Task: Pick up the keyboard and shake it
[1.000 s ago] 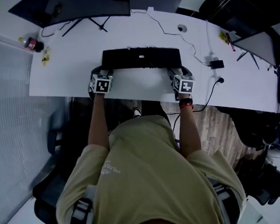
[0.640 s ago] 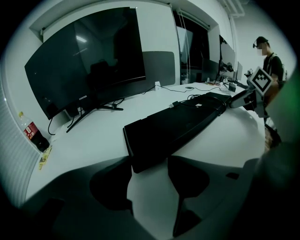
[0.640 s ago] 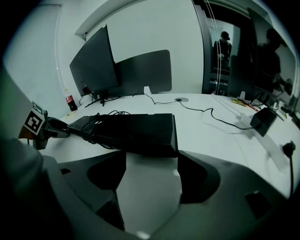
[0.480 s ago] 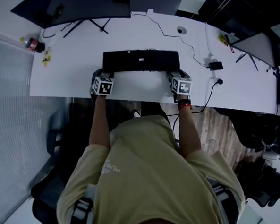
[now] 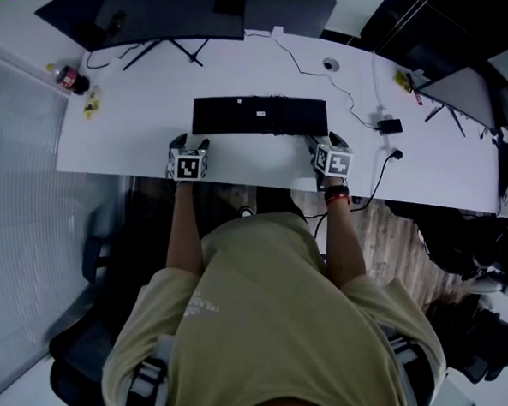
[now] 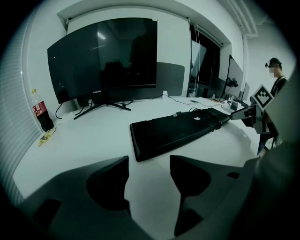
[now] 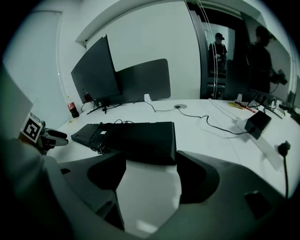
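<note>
The black keyboard [image 5: 259, 117] lies flat on the white desk [image 5: 129, 128], with a coiled cable on its top. My left gripper [image 5: 190, 144] sits just short of the keyboard's left near corner. In the left gripper view the keyboard [image 6: 173, 131] lies ahead of the left gripper [image 6: 149, 161], whose jaws have just been opening with only bare desk between them. My right gripper [image 5: 326, 139] is at the right near corner. In the right gripper view the keyboard's [image 7: 140, 136] front edge reaches the tips of the open right gripper [image 7: 151, 161], and the pads do not press on it.
Two dark monitors [image 5: 165, 14] stand at the desk's far edge, with a cola bottle [image 5: 66, 78] at the far left. Cables and a black power adapter [image 5: 387, 126] lie right of the keyboard. People [image 7: 218, 49] stand beyond the desk on the right.
Both grippers have drawn back a little from the keyboard toward the desk's near edge, the left one more. The keyboard now rests apart from the left jaws.
</note>
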